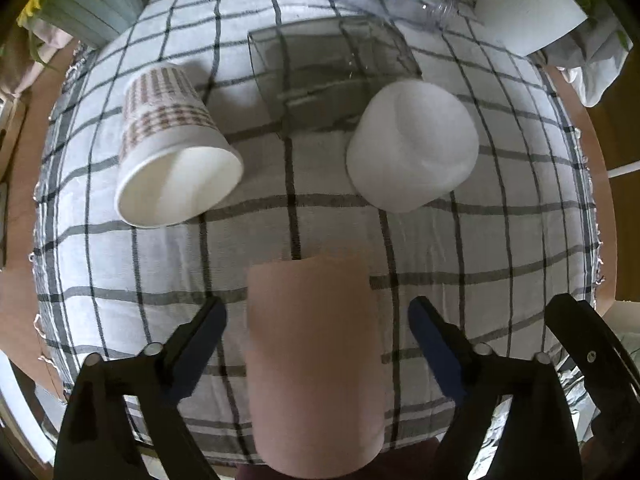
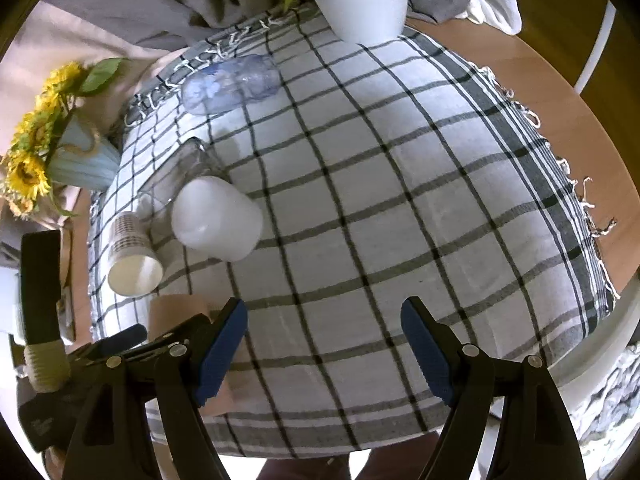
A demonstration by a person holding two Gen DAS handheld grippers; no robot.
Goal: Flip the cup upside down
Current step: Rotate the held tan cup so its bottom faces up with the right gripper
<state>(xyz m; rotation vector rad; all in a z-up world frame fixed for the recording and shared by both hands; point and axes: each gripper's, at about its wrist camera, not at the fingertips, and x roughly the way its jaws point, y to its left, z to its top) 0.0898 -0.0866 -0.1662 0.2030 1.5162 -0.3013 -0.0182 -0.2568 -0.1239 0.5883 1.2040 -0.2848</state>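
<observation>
**Pink cup framed by wide-open jaws**

Pink cup (image 1: 314, 364) stands on the checked cloth (image 1: 460, 248) near the table's front edge, between the spread fingers of the left gripper (image 1: 316, 344), which touch neither side of it. Beyond it, a patterned paper cup (image 1: 172, 148) lies on its side, mouth toward the camera, beside a white cup (image 1: 412, 146). The right gripper (image 2: 324, 350) hovers with jaws wide over bare cloth, wooden table (image 2: 560, 92) showing past the fringed hem.
</observation>
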